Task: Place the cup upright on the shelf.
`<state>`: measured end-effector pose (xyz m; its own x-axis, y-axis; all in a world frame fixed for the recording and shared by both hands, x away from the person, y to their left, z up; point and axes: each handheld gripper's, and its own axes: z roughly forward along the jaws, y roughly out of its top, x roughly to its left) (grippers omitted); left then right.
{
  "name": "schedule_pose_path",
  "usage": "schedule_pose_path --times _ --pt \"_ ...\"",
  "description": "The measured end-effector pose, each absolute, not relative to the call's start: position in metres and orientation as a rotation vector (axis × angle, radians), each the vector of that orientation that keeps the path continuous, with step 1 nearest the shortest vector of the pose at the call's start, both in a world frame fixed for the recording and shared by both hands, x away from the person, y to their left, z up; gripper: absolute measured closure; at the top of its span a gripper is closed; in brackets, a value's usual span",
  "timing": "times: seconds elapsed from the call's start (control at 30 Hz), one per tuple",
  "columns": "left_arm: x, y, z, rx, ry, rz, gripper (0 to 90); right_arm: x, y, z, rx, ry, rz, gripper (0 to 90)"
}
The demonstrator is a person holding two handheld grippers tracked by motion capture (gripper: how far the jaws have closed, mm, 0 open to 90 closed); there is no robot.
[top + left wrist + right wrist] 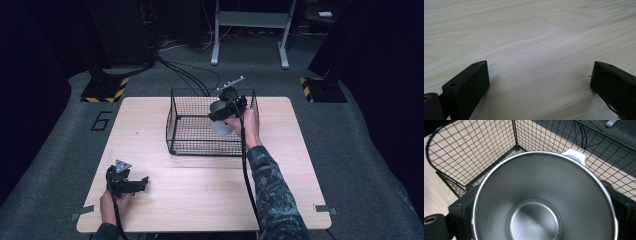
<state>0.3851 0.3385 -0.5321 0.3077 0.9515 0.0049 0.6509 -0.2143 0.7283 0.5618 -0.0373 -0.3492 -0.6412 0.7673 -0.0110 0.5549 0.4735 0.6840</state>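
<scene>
A steel cup (220, 121) with a white handle (575, 155) hangs inside the outline of a black wire basket (172, 107) at the table's far middle. My right gripper (226, 111) is shut on the cup, one jaw on each side of its wall. In the right gripper view the cup (541, 195) turns its open mouth to the camera, with a basket (474, 145) corner beyond it. Whether the cup touches the basket floor I cannot tell. My left gripper (144, 183) lies low at the table's near left, open, with nothing between its jaws (540, 70).
The light wooden table (200, 200) has bare wood between the basket and the front edge. Cables run over the grey floor behind the table toward a white stand (250, 25). Yellow-black striped plates (105, 90) sit at the back corners.
</scene>
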Motion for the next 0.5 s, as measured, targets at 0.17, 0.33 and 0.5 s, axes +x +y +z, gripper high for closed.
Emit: schedule_pose_path --times 0.17,0.33,0.5 --pt "0.385 0.338 -0.532 1.951 1.419 0.619 2.2 0.569 -0.036 -0.356 1.145 2.411 0.949 5.5" --pt "0.385 0.338 -0.532 1.952 1.418 0.619 2.2 0.576 -0.036 -0.364 1.147 2.428 0.924 5.5" --pt "0.385 0.338 -0.532 1.952 1.419 0.619 2.2 0.583 -0.036 -0.373 1.191 2.431 0.922 5.5"
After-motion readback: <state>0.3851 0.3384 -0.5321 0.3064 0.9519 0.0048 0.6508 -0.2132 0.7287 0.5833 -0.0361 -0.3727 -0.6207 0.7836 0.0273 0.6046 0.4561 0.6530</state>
